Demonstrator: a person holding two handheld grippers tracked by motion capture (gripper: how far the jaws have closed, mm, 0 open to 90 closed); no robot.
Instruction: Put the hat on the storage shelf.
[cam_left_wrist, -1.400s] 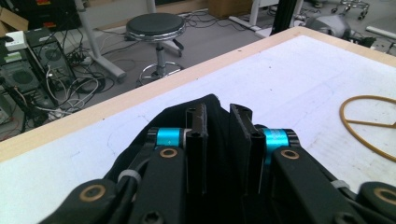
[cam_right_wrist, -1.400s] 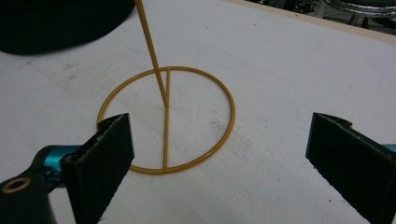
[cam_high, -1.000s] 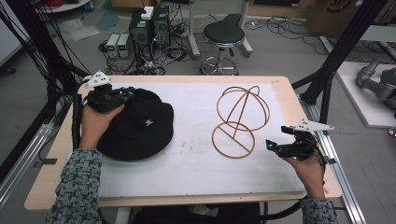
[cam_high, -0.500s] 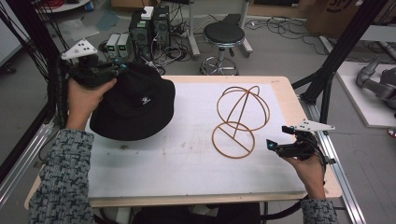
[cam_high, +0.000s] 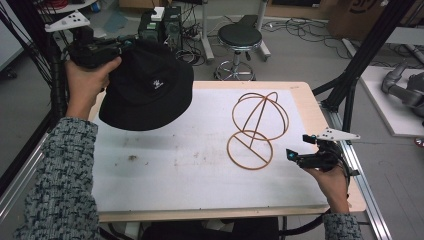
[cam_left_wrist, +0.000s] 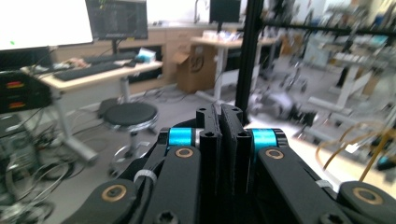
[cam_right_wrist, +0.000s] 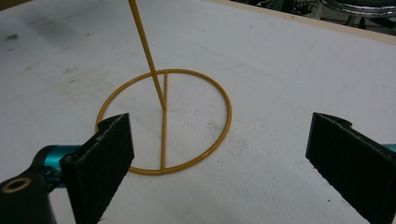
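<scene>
A black bucket hat (cam_high: 150, 87) hangs in the air over the table's far left corner. My left gripper (cam_high: 127, 44) is shut on its brim at the top, and in the left gripper view its jaws (cam_left_wrist: 220, 140) are pressed together. A yellow wire hat stand (cam_high: 260, 112) with a domed top and a ring base (cam_right_wrist: 164, 130) stands on the right half of the table. My right gripper (cam_high: 295, 156) rests low just right of the ring, open (cam_right_wrist: 224, 158), its jaws apart with nothing between them.
A white mat (cam_high: 175, 170) covers the wooden table (cam_high: 225, 212). A black stool (cam_high: 240, 37) and electronics boxes (cam_high: 165, 22) stand on the floor beyond the far edge. Black frame posts (cam_high: 360, 65) rise at the table's right side.
My left gripper lifted the hat off the mat, raising it toward the far left. The right gripper and the wire stand stayed put.
</scene>
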